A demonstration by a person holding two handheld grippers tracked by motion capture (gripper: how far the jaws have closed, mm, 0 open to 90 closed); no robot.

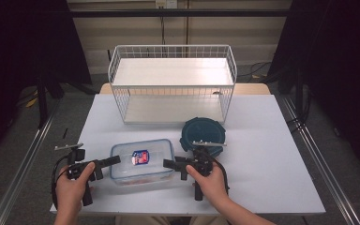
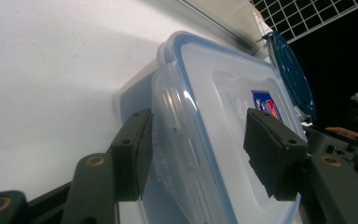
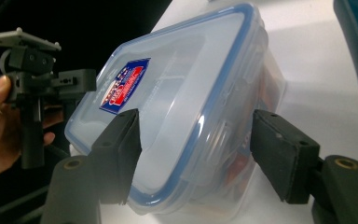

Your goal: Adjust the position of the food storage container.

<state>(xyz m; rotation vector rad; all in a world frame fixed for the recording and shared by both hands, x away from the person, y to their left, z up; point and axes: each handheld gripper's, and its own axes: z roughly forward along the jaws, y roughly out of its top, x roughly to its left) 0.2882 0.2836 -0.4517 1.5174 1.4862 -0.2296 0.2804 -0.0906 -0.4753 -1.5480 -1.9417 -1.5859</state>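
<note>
A clear rectangular food box [image 1: 154, 151] with a blue-rimmed lid and a red-and-blue sticker lies at the front middle of the white table [image 1: 262, 154]. Something reddish shows through its wall. My left gripper [image 1: 116, 160] is at the box's left end. In the left gripper view the gripper [image 2: 200, 149] is open, its jaws straddling the box's [image 2: 223, 102] end latch. My right gripper [image 1: 167, 163] is at the right end. In the right gripper view it [image 3: 198, 154] is open around the other latch of the box [image 3: 182, 79].
A round dark-blue lidded container [image 1: 203, 132] sits just behind my right gripper. A white wire rack [image 1: 172, 84] with two shelves stands at the back of the table. A hand holds the left gripper [image 3: 42, 81] beyond the box.
</note>
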